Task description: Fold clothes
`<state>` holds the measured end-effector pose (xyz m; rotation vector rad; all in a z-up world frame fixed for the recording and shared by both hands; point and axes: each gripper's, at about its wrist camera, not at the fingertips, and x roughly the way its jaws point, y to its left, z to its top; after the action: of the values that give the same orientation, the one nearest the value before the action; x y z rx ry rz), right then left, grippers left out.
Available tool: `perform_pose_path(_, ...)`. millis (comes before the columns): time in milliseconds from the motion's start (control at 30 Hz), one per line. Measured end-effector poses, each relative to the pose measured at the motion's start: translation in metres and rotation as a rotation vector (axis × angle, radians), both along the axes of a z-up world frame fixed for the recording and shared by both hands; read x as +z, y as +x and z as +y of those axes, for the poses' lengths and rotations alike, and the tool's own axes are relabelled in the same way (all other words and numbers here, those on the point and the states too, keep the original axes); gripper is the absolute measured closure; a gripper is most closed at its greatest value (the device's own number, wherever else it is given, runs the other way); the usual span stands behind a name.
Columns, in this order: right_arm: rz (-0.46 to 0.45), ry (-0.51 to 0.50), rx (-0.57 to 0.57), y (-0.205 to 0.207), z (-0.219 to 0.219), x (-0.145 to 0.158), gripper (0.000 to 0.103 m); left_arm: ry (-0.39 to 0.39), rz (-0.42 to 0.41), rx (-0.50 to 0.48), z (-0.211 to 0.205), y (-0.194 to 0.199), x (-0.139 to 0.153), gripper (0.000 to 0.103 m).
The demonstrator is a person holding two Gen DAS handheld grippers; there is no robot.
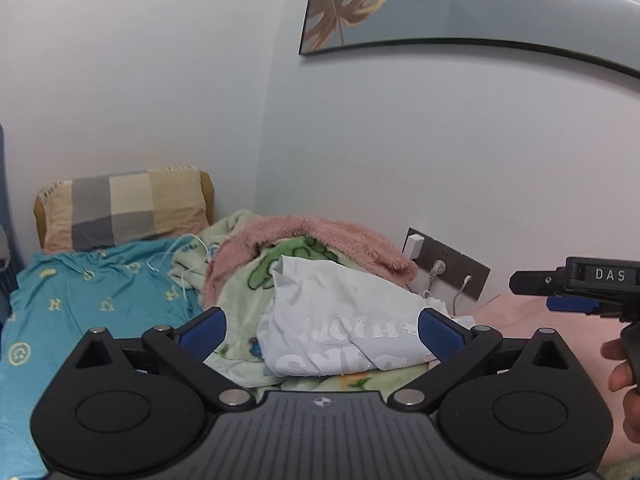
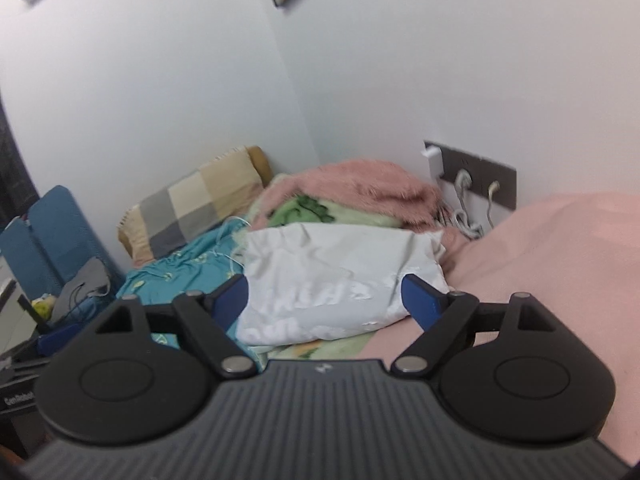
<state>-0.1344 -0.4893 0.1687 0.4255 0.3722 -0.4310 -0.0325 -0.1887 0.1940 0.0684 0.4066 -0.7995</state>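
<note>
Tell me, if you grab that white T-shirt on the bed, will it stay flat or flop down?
The white T-shirt would probably flop: it lies in soft creases and sags over the green blanket. It looks thin, so likely light. Being loosely folded, it may well come undone if lifted by one edge.

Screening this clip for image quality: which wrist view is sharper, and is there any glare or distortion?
Left wrist view: sharp, the white T-shirt print is crisp; fisheye bends the framed picture, with bright glare at its top-right corner. Right wrist view: soft and smeared throughout, the wall socket panel and pillow edges blurred; horizon tilted.
</note>
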Motion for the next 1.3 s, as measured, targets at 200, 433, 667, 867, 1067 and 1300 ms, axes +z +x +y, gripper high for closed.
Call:
perform_pose_path(200, -0.069, -0.100, 0.004, -0.027, 0.045, -0.003, 0.018, -0.025, -0.057, 0.040, 0.044, -0.035, 0.001, 0.000)
perform_pose_path(433, -0.088, -0.173, 0.024, -0.032, 0.088, -0.027, 0.018, -0.006, -0.127, 0.055, 0.074, -0.060, -0.016, 0.000)
perform_pose_path(667, -0.082, -0.243, 0.000, -0.021, 0.110, -0.058, 0.018, 0.001, -0.150, 0.073, 0.091, -0.061, -0.043, 0.000)
perform_pose_path(867, -0.056, -0.279, -0.011, -0.008, 0.121, -0.083, 0.018, -0.008, -0.146, 0.095, 0.099, -0.054, -0.056, 0.000)
perform_pose_path(1067, -0.044, -0.300, -0.012, 0.000, 0.128, -0.092, 0.018, -0.007, -0.153, 0.103, 0.099, -0.051, -0.059, 0.000)
perform_pose_path(1300, -0.045, -0.283, -0.024, -0.002, 0.126, -0.091, 0.018, 0.009, -0.157, 0.111, 0.096, -0.049, -0.064, 0.000)
